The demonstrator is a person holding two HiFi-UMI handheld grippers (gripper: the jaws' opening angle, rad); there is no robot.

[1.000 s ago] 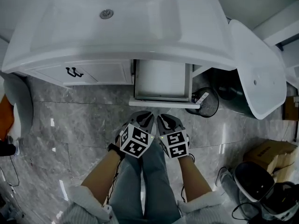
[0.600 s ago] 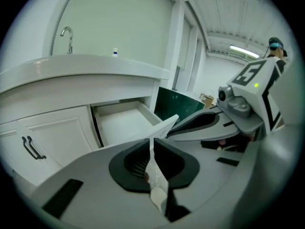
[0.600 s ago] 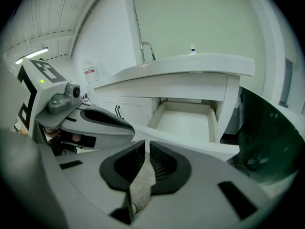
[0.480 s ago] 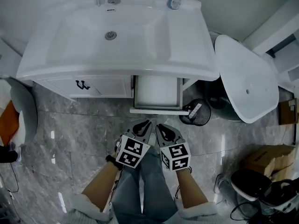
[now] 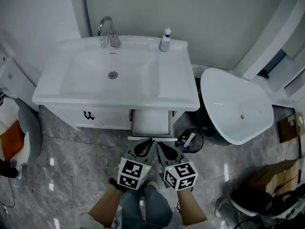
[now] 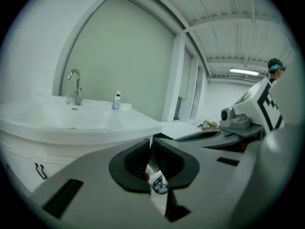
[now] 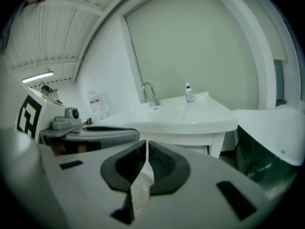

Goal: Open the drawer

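Head view, looking steeply down: the drawer [image 5: 151, 123] sits under the right half of the washbasin worktop [image 5: 114, 98] and stands pulled out, its pale inside showing past the worktop's front edge and its front panel nearest me, just beside the small waste basket [image 5: 190, 141] on the floor [image 5: 71, 147]. I hold my left hand-held gripper [image 5: 144, 148] and my right hand-held gripper [image 5: 164, 151] side by side in front of my body, both pointing toward the drawer front but apart from it, neither touching it. Left gripper view: the jaws are drawn together with nothing between them. Right gripper view: the jaws are closing, only a thin slit is left, and nothing lies in it; the basin, the tap [image 7: 149, 93] and a soap bottle [image 7: 189, 92] lie well beyond the tips. The paired, empty, pulled-back posture suggests a neutral carry, not an approach: with the drawer already out, no grip on its front is needed, and keeping both tools close together at the midline keeps them clear of the basket and of the cabinet door handle [image 5: 88, 115] to the left. I judge the opening to be complete or nearly so.
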